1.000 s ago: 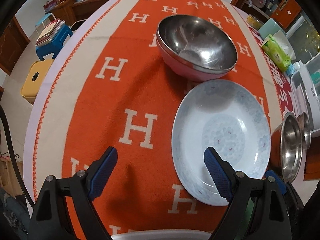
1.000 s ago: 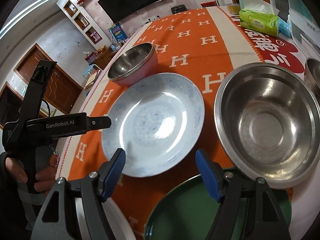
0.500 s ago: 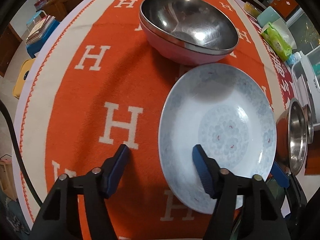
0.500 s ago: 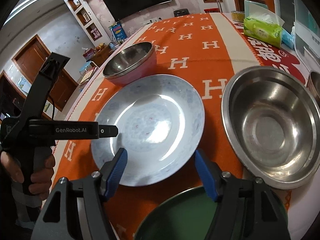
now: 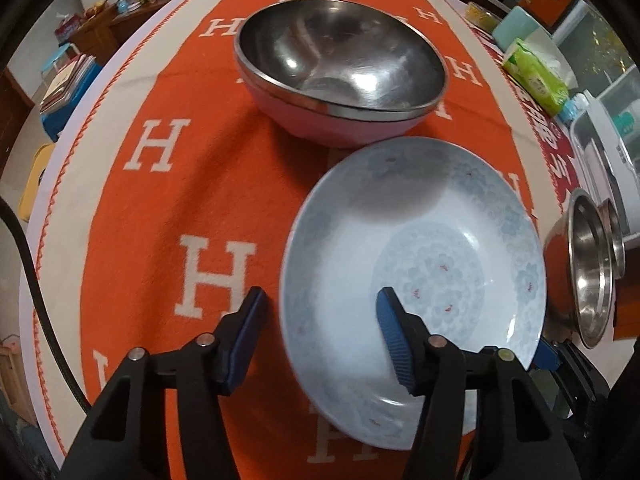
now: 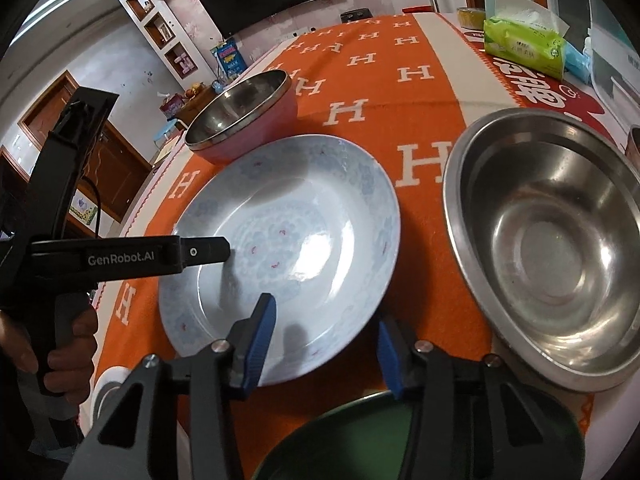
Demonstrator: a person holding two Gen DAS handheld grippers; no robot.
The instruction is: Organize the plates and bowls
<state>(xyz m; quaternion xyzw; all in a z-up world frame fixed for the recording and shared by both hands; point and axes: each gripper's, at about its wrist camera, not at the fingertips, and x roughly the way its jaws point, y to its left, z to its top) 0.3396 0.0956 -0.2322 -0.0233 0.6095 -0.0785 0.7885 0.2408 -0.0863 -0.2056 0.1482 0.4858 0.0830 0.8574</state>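
Both closing grippers now straddle plate; contact unclear.

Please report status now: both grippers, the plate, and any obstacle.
Left gripper and right gripper closing, each astride the blue plate rim, pads not yet pressing. Steel bowl and pink bowl close by.

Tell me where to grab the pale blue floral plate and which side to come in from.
Grip the pale blue floral plate by its thin raised rim, one finger inside and one outside. Come from the near edge: the pink bowl crowds the far side and the steel bowl one flank. The left tool and right tool already straddle that rim, jaws closing, probably not yet pinching.
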